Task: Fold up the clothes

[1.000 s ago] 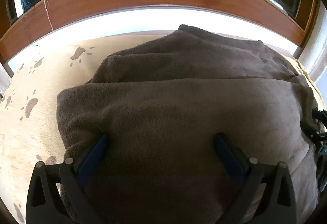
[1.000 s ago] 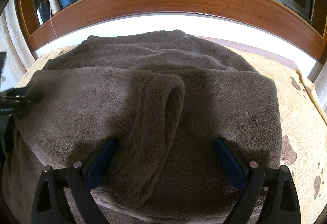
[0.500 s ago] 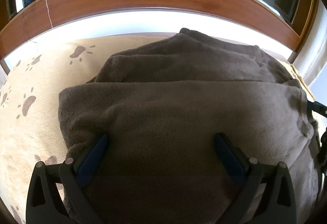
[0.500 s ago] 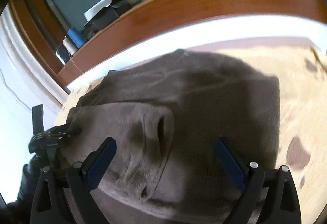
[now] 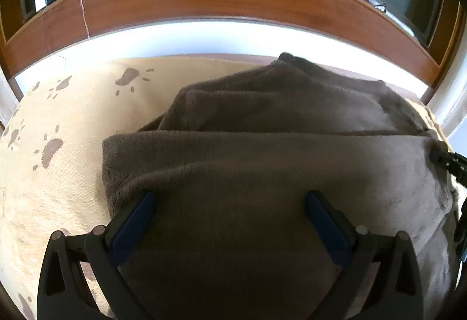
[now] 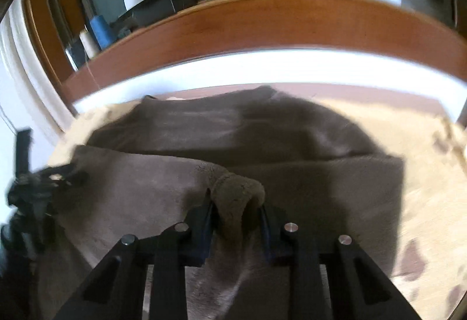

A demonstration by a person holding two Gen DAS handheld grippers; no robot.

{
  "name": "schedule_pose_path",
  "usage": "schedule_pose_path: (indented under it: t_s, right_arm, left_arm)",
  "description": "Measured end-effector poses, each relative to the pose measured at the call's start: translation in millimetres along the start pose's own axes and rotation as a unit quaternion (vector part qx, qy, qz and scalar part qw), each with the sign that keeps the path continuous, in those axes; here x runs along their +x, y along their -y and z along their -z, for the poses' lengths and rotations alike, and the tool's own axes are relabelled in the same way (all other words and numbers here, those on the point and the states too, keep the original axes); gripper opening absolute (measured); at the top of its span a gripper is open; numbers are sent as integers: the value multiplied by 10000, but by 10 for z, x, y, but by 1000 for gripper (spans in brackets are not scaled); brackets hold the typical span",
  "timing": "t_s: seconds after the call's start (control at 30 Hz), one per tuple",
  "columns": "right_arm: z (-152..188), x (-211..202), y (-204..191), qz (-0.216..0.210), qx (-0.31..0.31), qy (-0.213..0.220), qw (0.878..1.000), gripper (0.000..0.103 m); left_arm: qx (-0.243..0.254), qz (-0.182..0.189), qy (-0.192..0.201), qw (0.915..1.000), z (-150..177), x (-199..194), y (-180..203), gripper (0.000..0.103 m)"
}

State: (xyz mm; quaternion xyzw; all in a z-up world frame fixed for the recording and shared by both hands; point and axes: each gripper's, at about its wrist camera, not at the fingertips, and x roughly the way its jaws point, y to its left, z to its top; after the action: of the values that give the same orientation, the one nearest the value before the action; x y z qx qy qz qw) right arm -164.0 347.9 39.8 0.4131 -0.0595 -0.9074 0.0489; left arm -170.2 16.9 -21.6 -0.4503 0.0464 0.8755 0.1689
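Paw-print blanket (image 5: 67, 174) under brown fleece (image 5: 262, 168); right gripper (image 6: 235, 203) just clenched its cuff, left gripper (image 5: 229, 200) spread.

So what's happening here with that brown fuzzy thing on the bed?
Someone is folding a brown fleece garment on a paw-print blanket, using two handheld grippers. The right gripper has just been closing and now pinches a raised fold of the fleece. The left gripper hangs open over the garment.
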Motion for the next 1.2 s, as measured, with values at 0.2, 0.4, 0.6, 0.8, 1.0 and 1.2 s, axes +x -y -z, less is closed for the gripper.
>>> schedule_pose_path:
  t_s: [0.2,0.4,0.6,0.8,1.0,1.2]
  right_arm:
    - [101,249,-16,241,-159,-217,9993,31]
    - [97,148,42,216,-43,-229,9995,46]
    - [112,-231,-83,562,-217,263,9978,54]
    - [223,-220,-280,208,-411,55,9989,54]
    - [400,39,-228,24,-320,-341,9989,56]
    - [432,67,-287,17,-442,-281,9986,61]
  left_arm:
    - [148,-115,19,9998,27,28,44,103]
    - [69,-78,71,9999,54,-86,46,103]
    - [316,-33,233,9992,174,-398,185,103]
    - [532,-68,-50,9985,328,-186,257,103]
    - [586,-49,4,9983,354,-146,260,103]
    - [545,-91,19,9985,371,-176,268,103]
